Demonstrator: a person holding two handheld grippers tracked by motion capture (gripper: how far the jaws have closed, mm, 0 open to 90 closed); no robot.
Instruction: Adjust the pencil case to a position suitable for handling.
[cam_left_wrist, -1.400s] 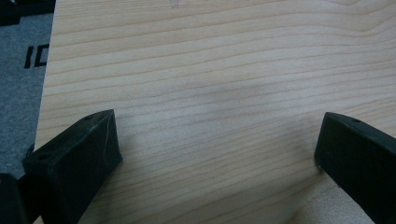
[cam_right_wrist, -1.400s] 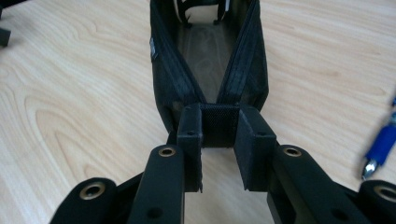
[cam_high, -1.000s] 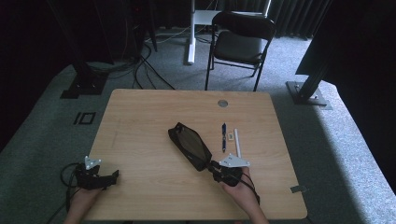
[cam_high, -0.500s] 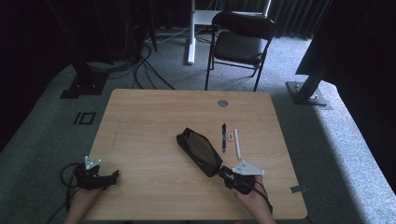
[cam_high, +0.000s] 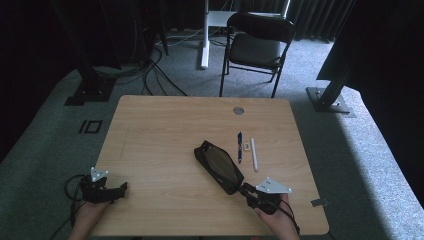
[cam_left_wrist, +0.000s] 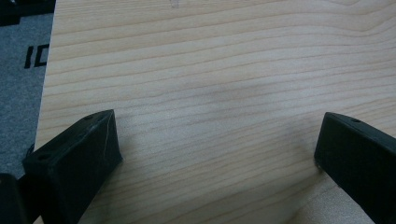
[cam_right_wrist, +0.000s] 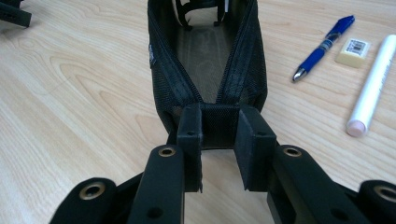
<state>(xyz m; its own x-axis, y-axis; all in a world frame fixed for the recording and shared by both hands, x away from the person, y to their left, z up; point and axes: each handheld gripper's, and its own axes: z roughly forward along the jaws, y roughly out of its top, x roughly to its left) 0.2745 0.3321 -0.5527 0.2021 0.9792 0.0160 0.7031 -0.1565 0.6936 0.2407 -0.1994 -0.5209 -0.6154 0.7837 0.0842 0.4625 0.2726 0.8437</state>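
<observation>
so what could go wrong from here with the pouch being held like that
The right tool grips only the near end of the open black pouch, so the mesh could slip out if it is dragged or lifted. The blue pen, eraser and white marker lie close beside the pouch; swinging it could knock them away. The left tool rests open at the table's near edge, giving the pouch no support.
</observation>
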